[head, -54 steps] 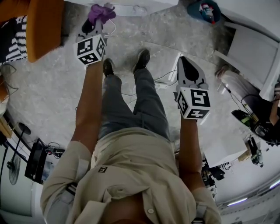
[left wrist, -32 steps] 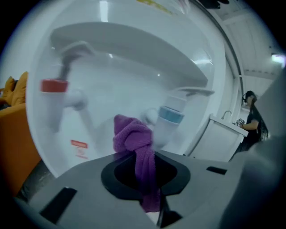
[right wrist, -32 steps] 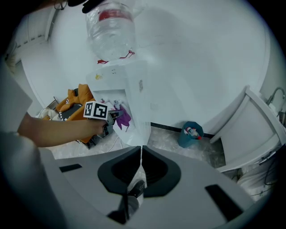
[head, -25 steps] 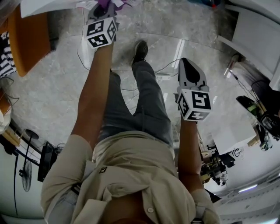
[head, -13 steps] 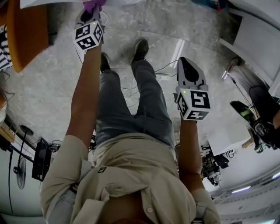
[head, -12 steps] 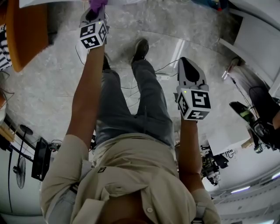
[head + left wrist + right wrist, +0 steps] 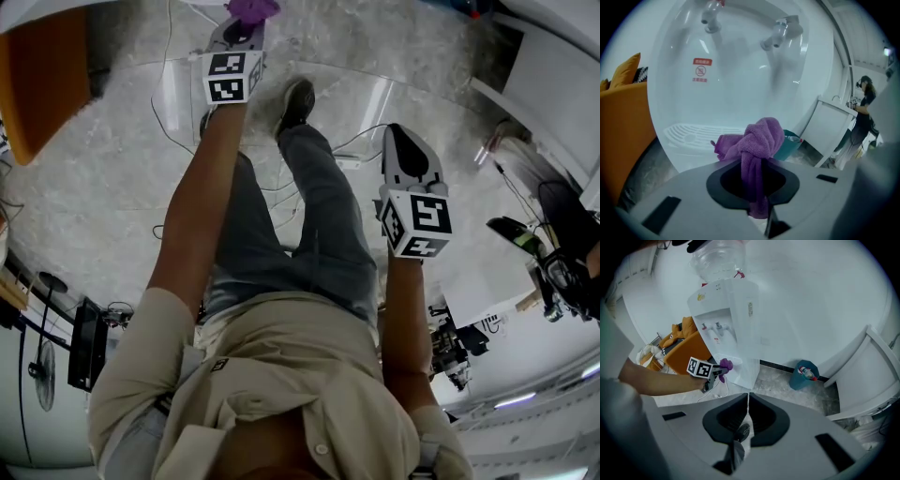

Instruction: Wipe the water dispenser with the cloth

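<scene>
Where the white plastic water dispenser [image 7: 740, 89] carries its ribbed drip tray [image 7: 693, 133], a purple terry cloth [image 7: 761, 138], bunched, sits near the tray's front edge, clamped in the left gripper [image 7: 757, 183]. Red warning label [image 7: 701, 68]: print unreadable. Right gripper [image 7: 748, 401]: jaws together, empty.

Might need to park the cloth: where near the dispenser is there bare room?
Bare: drip tray below the taps, and floor between dispenser and teal bin. Crowded: orange seat close beside the dispenser, cables on the floor by the shoes. Left tool grips the cloth.
</scene>
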Action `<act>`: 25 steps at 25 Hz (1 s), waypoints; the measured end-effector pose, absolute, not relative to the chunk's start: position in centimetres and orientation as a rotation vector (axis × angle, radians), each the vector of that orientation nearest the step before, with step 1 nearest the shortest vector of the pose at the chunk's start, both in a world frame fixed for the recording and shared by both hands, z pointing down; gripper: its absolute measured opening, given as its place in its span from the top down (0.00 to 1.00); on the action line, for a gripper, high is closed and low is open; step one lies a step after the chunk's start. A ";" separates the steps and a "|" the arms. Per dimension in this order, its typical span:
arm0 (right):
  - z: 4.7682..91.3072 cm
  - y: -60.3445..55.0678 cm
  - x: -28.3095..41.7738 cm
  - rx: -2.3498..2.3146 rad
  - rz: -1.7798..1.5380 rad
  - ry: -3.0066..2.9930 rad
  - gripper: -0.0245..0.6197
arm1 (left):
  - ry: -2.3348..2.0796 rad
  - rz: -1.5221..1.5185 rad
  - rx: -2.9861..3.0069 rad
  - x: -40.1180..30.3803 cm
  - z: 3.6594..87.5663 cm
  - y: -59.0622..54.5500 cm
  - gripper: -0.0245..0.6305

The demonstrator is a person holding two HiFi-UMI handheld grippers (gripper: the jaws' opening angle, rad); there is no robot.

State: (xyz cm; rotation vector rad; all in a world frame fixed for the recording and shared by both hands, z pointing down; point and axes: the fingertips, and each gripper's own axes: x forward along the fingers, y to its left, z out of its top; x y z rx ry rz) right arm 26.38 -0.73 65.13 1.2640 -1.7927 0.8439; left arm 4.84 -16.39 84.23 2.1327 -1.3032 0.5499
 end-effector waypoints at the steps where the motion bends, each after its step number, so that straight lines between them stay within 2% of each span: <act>1: 65.6 -0.6 26.6 1.268 0.843 -1.789 0.92 | -1.331 0.567 2.147 3.6 84.5 -16.4 0.87; 8: 69.3 -0.8 28.5 1.304 0.830 -1.772 0.92 | -1.711 0.556 1.880 -11.3 88.5 -16.8 0.87; 10: 70.3 -1.0 28.9 1.318 0.819 -1.768 0.92 | -1.740 0.534 1.871 -12.8 89.1 -17.9 0.87; 14: 71.8 -1.4 29.3 1.355 0.808 -1.755 0.92 | -1.612 0.483 1.999 -7.5 90.3 -19.6 0.87; 21: 72.3 -1.1 30.5 1.392 0.801 -1.723 0.92 | -1.233 0.436 2.172 9.6 91.6 -18.3 0.87; 25: 71.3 -0.7 31.3 1.403 0.817 -1.719 0.92 | -1.191 0.455 2.237 12.5 89.2 -16.4 0.87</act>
